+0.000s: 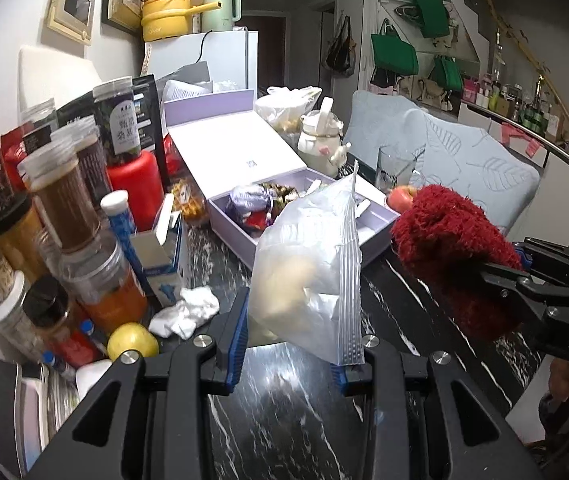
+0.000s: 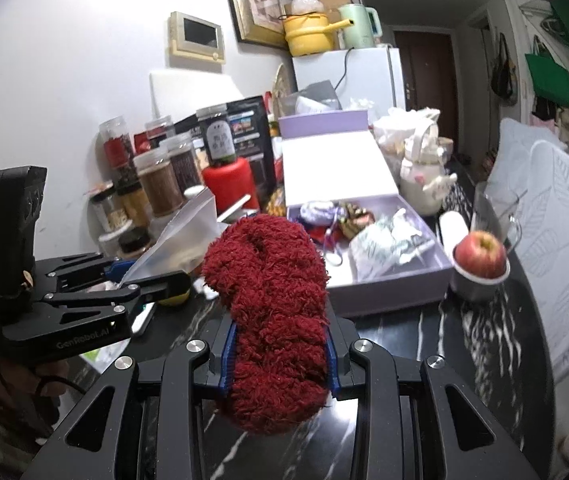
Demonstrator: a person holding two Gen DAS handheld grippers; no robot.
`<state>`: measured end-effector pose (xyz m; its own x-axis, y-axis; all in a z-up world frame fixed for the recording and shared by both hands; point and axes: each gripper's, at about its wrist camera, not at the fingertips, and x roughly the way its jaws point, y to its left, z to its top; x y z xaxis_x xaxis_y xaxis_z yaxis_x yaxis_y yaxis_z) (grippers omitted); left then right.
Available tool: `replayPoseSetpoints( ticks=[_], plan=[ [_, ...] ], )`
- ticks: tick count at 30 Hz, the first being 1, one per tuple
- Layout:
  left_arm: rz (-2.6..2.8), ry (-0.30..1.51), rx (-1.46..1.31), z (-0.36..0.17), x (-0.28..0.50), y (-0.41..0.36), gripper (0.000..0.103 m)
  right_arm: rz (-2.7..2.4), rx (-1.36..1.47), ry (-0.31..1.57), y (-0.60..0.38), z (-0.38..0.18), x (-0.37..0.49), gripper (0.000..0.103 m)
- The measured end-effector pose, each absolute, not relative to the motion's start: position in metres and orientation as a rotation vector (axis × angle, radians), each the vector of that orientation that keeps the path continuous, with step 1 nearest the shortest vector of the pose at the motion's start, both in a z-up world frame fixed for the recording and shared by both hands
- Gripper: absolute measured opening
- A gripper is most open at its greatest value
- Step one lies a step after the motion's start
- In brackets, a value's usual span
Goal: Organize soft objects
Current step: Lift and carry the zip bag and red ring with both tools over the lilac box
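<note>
My left gripper [image 1: 290,354] is shut on a clear zip bag [image 1: 308,268] with a pale lump inside, held upright above the dark marble table [image 1: 284,412]. My right gripper [image 2: 280,354] is shut on a fluffy dark red sock [image 2: 272,300], which bulges up between its blue pads [image 2: 229,354]. In the left wrist view the red sock [image 1: 452,248] and the right gripper [image 1: 518,276] hang to the right of the bag. In the right wrist view the left gripper [image 2: 124,276] and the bag [image 2: 182,240] sit at the left. An open lilac box [image 2: 396,284] lies behind both.
Jars and bottles [image 1: 64,208] crowd the left side, with a yellow fruit [image 1: 132,342] and crumpled tissue [image 1: 188,312] near them. An apple on a cup [image 2: 480,256], a glass mug [image 2: 496,208] and a white jug [image 2: 424,180] stand at the right. A cushioned chair [image 1: 476,168] is beyond the table.
</note>
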<state>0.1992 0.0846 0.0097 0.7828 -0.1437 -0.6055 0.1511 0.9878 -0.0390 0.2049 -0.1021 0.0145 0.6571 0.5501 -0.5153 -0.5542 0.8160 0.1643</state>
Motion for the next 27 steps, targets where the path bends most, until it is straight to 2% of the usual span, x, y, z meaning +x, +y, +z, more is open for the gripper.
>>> replayPoseSetpoints(
  ticks=[27],
  plan=[
    [-0.145,0.605,0.013,0.032,0.346,0.093,0.034,0.563,-0.03,0.491,-0.101,0.053,0.352,0.033]
  ],
)
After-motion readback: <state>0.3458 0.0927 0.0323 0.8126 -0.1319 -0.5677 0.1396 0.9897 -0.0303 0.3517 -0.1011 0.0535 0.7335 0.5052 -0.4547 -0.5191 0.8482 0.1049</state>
